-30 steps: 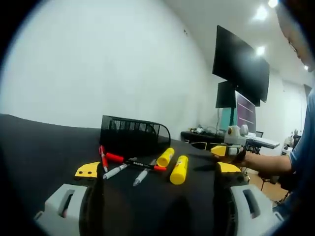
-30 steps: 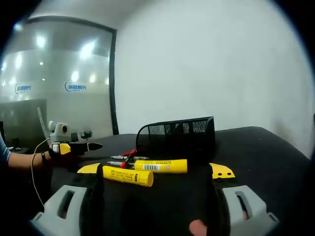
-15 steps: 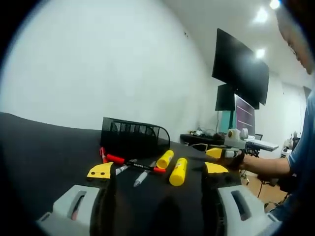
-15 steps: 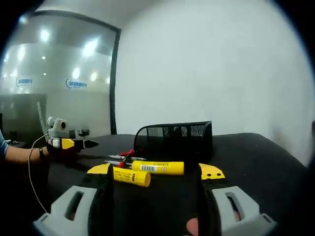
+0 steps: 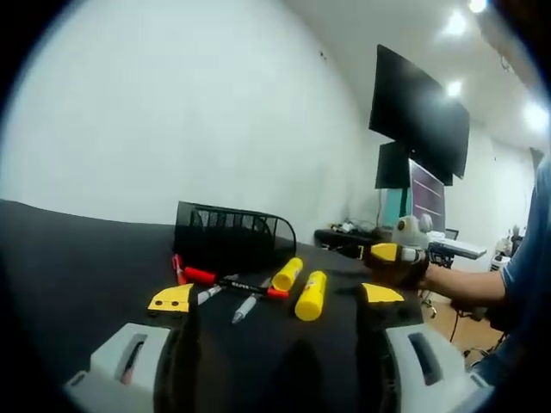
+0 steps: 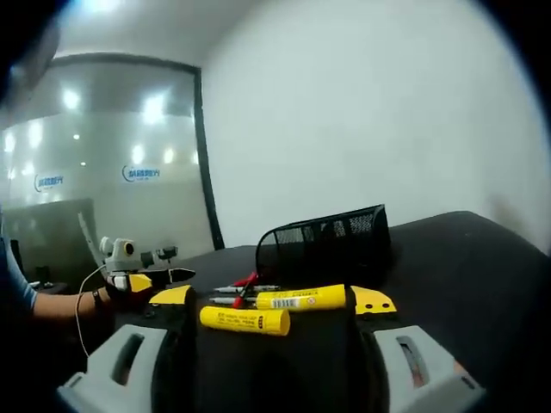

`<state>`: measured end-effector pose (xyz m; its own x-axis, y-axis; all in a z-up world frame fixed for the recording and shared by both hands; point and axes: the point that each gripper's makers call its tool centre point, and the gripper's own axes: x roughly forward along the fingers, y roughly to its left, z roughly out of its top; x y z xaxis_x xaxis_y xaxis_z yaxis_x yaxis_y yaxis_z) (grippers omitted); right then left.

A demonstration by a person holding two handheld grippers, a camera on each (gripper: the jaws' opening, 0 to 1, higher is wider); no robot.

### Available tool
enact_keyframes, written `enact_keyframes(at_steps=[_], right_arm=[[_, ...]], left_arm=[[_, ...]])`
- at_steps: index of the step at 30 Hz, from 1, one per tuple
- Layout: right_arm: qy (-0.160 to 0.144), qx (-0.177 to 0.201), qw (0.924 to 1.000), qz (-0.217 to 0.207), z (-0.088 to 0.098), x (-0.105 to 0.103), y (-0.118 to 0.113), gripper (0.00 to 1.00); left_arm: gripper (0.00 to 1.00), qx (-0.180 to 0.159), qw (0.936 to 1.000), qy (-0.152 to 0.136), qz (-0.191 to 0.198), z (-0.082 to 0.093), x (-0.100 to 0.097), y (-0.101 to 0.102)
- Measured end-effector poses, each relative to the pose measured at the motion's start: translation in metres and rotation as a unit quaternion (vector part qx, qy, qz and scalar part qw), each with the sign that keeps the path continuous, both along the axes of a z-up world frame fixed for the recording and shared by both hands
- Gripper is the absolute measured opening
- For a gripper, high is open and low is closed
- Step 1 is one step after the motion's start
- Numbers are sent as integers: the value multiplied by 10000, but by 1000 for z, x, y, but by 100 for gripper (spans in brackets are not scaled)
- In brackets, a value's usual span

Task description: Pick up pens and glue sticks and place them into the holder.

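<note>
Step in hand, as judged: approach, nothing yet picked up. Black mesh holder [image 5: 234, 237] stood on the black table [image 5: 69, 258], no pen visible inside. Two yellow glue sticks [image 5: 311, 295] and several pens [image 5: 225, 286] lay loose just in front of the holder. Left gripper [image 5: 275, 297]: jaws spread wide, holding nothing, above the table short of the pens. Right gripper [image 6: 271, 299]: jaws likewise spread, empty, framing a glue stick [image 6: 244, 320]. Next move probably calls for descending and closing on one stick.
</note>
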<state>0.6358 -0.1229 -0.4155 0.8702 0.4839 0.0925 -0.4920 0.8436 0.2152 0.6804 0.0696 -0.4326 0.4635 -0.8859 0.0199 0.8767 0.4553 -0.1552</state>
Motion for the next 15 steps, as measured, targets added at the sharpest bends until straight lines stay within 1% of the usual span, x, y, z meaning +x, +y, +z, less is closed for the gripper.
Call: enact_keyframes(at_steps=[2,3,4,5,7,8,9,10,11,12,13,15], right_arm=[[-57,48,10000,-34,4,0,-1,64],[-129,108,9998,-73,8,0,-2,64],[-168,127,9997,-85,10,1,-2,60],[-208,118,9996,-133,12,2,-3,57],[-252,-37,9993,-281,15,7,-4,54],[-278,-55,9994,-199,17,8,0,55],[-219,15,9998,-12,19,8,7,56],[-148,93,9998,70,21,10,11,56],[-96,94,9996,260,24,12,19,57],[21,82,9991,405,23,14,26,59],[115,74,9986,504,23,16,31,61],[118,13,9983,578,26,23,39,65]], left_arm=[[67,48,10000,-22,-12,-1,-1,0],[67,50,10000,-30,-11,-1,-1,0],[67,64,10000,-38,-6,-1,-1,1],[66,77,10000,-48,24,-1,0,1],[62,119,9999,-40,65,-3,1,2],[62,208,9996,-63,161,-5,4,4],[62,182,9997,-73,146,-4,3,3],[62,156,9998,-41,115,-4,2,3],[62,133,9999,-32,104,-3,2,3],[63,111,9999,-45,117,-2,2,3],[62,96,9999,-39,125,-2,3,4],[62,69,9999,-26,118,-1,2,4]])
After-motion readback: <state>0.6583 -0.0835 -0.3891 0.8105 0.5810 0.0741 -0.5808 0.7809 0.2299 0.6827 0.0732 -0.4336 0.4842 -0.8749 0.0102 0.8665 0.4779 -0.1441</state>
